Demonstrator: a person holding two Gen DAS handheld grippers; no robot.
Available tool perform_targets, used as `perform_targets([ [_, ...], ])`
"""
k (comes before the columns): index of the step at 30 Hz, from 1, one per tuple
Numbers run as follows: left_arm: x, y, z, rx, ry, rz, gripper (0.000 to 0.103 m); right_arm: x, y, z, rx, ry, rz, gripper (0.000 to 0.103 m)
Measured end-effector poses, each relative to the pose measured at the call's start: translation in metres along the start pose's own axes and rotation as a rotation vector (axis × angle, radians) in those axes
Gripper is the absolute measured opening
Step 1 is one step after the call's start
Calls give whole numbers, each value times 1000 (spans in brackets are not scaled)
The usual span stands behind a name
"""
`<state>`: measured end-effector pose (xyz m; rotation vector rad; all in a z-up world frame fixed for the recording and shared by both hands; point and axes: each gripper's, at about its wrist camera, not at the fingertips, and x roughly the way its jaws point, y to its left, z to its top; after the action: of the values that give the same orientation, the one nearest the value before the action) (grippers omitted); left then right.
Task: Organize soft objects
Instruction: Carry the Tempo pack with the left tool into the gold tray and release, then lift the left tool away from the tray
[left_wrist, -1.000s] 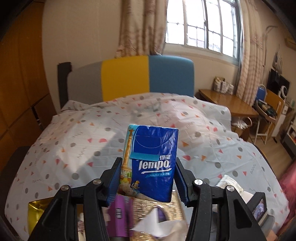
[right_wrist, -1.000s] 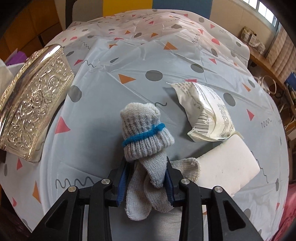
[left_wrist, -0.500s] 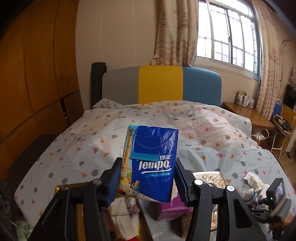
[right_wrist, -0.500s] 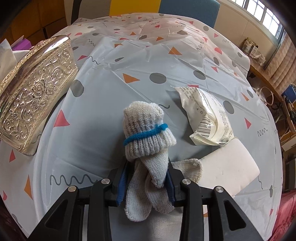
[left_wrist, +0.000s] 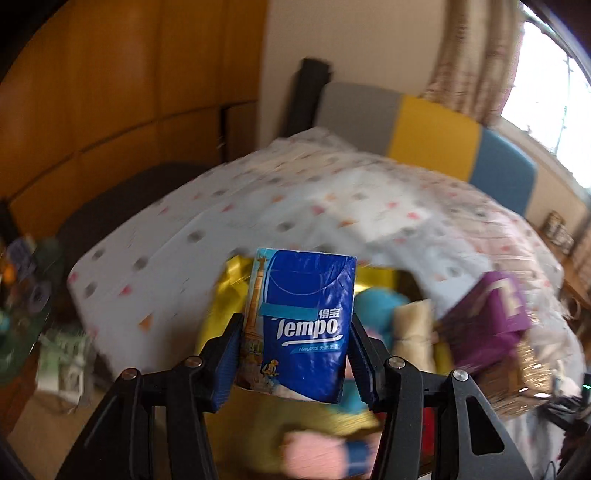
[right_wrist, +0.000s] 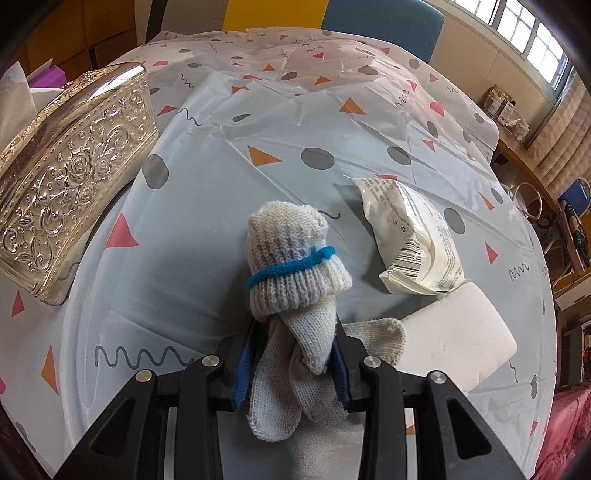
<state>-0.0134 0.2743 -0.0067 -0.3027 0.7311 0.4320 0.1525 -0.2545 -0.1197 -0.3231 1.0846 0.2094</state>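
My left gripper (left_wrist: 295, 354) is shut on a blue Tempo tissue pack (left_wrist: 303, 325) and holds it upright above a gold-lined box (left_wrist: 373, 277) that holds soft items in blue, cream and pink. My right gripper (right_wrist: 293, 365) is shut on a bundled grey knit glove with a blue band (right_wrist: 291, 266), just above the patterned bed cover (right_wrist: 207, 192). A white wrapped packet (right_wrist: 410, 236) and a white foam block (right_wrist: 458, 343) lie to the right of the glove.
An embossed silver tissue box (right_wrist: 70, 177) stands to the left in the right wrist view. A purple box (left_wrist: 491, 321) sits by the gold-lined box. Wooden wardrobe doors (left_wrist: 92, 110) rise at the left. A desk (right_wrist: 532, 173) stands beyond the bed's right side.
My left gripper has swung left and tilted down with the tissue pack, bringing the gold-lined box under it. My right gripper has held the glove almost still.
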Motion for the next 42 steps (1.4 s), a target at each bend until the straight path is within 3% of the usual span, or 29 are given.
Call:
perform_targets([
  [3,15,28,-18,-42,56,41,54,0,0,0,-5,-1,-3,36],
  [7,34,36,-30,-71,118,26,54,0,1,0,-5,0,-6,35],
  [12,58,17,-18,-55,141,-14,54,0,2,0,-3,-1,-12,35],
  [20,118,-6,17,1,207,53,55,0,2,1,-4,1,-20,35],
  [23,130,-7,18,4,207,90,60,0,2,1,-4,1,-19,35],
  [29,121,-9,9,4,173,89,76,0,2,1,-5,1,-22,35],
  [42,45,-24,-10,55,0,72,87,-1,3,2,-16,1,-32,35],
])
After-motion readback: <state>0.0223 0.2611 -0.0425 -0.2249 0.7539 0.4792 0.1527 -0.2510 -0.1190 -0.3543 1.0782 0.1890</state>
